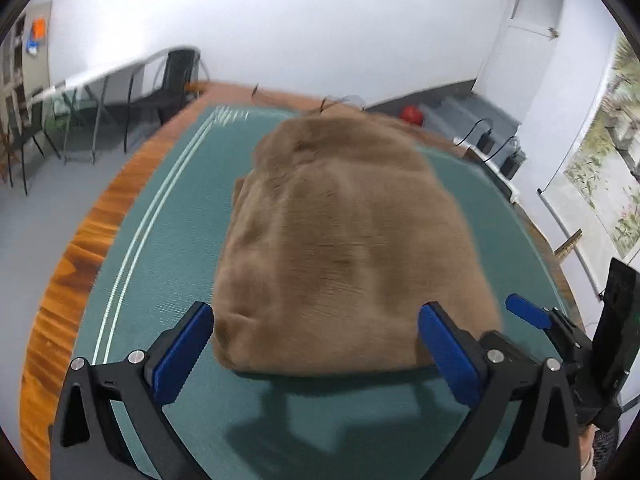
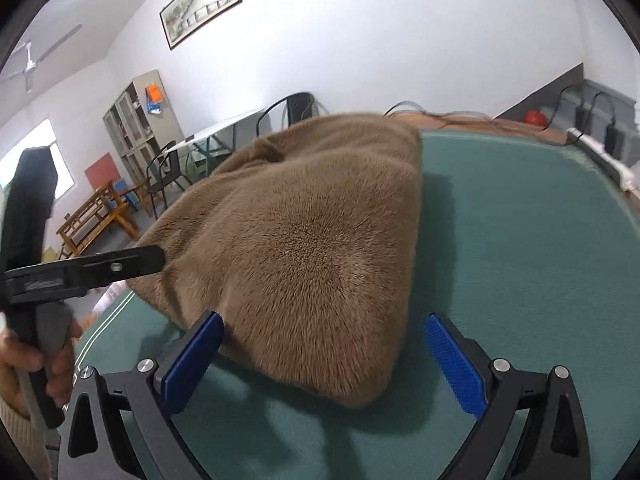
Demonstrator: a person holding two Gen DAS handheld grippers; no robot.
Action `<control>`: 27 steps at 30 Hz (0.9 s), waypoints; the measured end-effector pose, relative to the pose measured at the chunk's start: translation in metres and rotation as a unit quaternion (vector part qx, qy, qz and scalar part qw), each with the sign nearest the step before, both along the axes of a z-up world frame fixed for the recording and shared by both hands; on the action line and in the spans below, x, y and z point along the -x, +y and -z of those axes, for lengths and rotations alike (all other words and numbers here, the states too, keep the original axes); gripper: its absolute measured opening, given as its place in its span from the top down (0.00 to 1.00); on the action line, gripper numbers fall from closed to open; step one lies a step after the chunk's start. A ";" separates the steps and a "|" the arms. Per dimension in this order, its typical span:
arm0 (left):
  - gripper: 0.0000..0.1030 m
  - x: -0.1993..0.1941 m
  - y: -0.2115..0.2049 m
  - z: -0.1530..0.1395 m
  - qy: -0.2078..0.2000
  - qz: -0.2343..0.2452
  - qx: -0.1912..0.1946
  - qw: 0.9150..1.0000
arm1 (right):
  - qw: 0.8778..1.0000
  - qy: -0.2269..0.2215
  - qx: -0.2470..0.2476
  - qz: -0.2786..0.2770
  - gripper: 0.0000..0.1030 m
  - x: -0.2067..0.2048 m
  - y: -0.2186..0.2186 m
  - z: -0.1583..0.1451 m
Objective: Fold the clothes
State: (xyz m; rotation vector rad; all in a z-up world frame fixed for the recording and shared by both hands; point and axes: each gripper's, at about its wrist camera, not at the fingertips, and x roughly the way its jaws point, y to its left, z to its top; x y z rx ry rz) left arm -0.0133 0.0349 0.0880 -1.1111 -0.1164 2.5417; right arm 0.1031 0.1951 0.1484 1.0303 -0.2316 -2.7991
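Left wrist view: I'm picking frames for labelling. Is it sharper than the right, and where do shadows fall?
Left wrist view: motion-smeared brown garment and background. Right wrist view: sharper, fur fibres visible. Both: fisheye bends the green mat; soft shadows on it under the garment's near edge.

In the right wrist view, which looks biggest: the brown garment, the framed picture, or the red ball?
1. Brown garment, though it is nearest the camera.
2. Framed picture.
3. Red ball, far off.

blur: brown garment [image 1: 340, 240] soft | hidden: mat [image 1: 160, 240] beneath it | cut off: hand [image 2: 28, 364]
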 end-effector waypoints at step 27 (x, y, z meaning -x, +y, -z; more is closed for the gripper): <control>0.00 -0.104 0.034 -0.045 0.124 -0.051 0.061 0.989 | 0.995 0.089 -0.025 0.046 0.01 -0.094 0.001 -0.049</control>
